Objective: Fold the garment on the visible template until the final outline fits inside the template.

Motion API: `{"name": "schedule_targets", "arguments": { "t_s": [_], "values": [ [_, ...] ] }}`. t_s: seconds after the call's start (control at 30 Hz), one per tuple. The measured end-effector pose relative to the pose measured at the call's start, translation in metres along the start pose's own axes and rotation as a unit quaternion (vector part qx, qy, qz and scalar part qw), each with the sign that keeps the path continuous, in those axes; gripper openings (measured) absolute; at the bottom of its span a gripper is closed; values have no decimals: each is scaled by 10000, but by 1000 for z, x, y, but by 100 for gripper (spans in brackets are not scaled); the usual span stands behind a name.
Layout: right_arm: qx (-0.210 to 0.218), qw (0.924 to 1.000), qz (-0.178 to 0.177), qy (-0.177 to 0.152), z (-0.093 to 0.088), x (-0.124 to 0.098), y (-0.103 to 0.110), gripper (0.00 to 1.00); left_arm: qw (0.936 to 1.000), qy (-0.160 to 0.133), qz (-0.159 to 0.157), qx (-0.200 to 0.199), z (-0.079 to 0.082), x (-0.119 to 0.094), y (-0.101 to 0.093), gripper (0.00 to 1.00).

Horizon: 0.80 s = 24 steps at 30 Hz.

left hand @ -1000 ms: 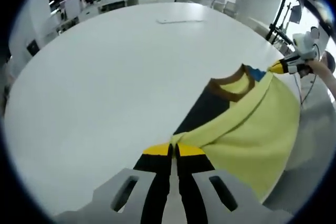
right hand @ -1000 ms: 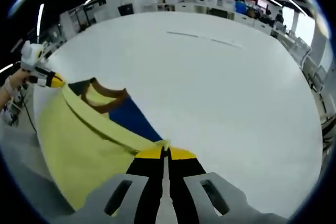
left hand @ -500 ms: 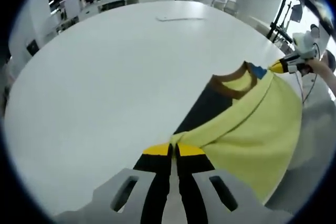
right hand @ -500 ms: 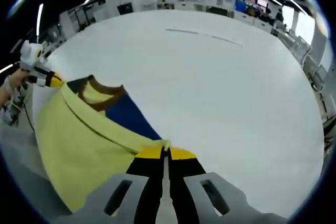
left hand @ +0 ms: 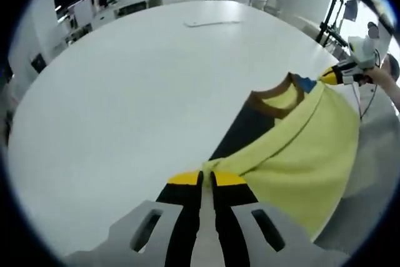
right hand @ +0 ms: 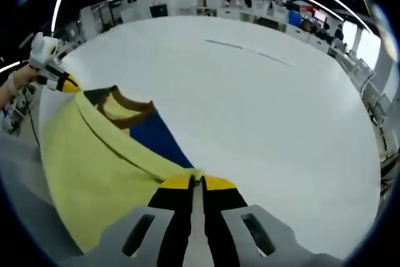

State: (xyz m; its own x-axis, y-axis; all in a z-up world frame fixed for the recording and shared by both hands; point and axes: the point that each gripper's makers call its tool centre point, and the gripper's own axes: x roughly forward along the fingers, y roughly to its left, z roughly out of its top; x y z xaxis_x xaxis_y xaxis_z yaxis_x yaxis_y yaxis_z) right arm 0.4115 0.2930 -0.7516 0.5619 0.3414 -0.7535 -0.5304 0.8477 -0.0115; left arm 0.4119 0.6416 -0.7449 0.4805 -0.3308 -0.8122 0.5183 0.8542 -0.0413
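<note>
Your left gripper [left hand: 206,178] and right gripper [right hand: 196,182] stay clamped on yellow-and-navy knit garment [left hand: 300,148]; barely shifted, fold over white table [left hand: 137,92] not begun.

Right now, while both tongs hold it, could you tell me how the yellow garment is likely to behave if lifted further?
The yellow garment would probably sag: it already drapes in soft folds between the left tongs and the right tongs. It looks light, likely to slide easily on the smooth white table. Its hanging edge may swing.
</note>
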Motion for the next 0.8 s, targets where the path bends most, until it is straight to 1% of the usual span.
{"name": "schedule_targets", "arguments": {
  "t_s": [0.13,0.23,0.37,0.53,0.57,0.7,0.8],
  "values": [
    [-64,10000,43,-39,2,-4,3,9,10000,-33,-13,40,3,-5,-1,4],
    [-152,9998,10,-120,6,-8,4,16,9999,-60,18,88,4,-7,-1,6],
    [-238,9995,11,-207,13,-13,5,18,9999,-78,25,144,6,-13,-2,9],
    [-373,9988,72,-302,22,-19,10,23,9995,-174,50,257,14,-24,-4,13],
    [-396,9987,79,-321,23,-21,11,23,9992,-232,99,298,17,-27,-3,14],
    [-497,9978,84,-433,31,-27,13,28,9988,-273,123,387,23,-35,-2,22],
    [-639,9965,63,-530,38,-32,15,30,9981,-349,163,472,28,-43,-2,23]
  ]
}}
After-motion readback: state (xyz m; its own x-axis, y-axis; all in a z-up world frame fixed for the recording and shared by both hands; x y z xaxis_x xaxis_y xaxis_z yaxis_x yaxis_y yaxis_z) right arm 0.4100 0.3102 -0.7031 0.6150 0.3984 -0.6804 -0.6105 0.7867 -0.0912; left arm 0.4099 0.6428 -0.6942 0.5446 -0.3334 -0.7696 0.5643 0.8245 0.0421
